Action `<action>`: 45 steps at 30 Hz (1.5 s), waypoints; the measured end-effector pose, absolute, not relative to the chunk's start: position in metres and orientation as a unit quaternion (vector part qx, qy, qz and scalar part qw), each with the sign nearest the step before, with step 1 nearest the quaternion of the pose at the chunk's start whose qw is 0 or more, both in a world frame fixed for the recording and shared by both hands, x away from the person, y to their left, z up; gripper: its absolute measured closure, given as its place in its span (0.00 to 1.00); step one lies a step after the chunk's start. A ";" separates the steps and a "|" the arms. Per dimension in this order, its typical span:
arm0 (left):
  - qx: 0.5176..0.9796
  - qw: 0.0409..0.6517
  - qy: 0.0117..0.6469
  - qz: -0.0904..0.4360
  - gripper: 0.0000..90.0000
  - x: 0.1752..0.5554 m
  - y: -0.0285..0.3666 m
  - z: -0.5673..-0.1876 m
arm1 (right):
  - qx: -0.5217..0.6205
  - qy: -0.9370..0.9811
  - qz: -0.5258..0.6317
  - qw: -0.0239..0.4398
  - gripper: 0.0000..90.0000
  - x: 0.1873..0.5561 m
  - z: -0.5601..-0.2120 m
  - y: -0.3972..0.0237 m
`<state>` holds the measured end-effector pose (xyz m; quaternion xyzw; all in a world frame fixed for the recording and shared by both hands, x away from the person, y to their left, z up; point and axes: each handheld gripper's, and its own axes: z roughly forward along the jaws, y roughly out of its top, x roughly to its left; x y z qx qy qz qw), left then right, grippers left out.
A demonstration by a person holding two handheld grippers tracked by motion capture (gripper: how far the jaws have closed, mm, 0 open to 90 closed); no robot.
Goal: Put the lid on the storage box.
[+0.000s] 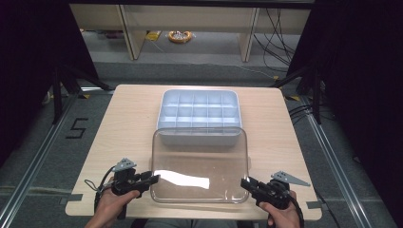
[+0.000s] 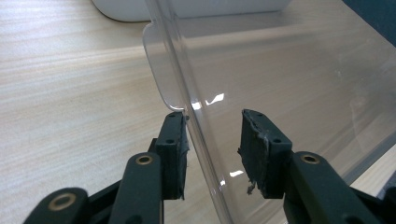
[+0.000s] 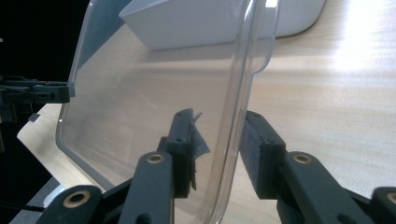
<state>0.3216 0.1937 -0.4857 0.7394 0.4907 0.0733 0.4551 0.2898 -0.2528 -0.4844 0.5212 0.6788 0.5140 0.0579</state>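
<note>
You hold a clear lid by its two short edges, one hand-held gripper on each.
The lid sits tilted over the surface; its far edge reaches the near wall of the white compartment tray, which stands beyond it at the surface's middle. Your left hand-held gripper is clenched on the lid's left rim, the wall running between its pads. Your right hand-held gripper grasps the right rim likewise, pads on either side of the wall.

Lid before tray, on table
</note>
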 end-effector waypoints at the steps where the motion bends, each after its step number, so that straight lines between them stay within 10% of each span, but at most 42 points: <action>1: 0.737 0.455 0.493 0.078 0.67 0.324 0.192 -0.485 | 0.518 0.683 0.510 0.071 0.74 0.293 -0.484 -0.253; 45: 0.688 0.490 0.521 0.119 0.67 0.443 0.181 -0.413 | 0.531 0.656 0.522 0.127 0.69 0.416 -0.422 -0.243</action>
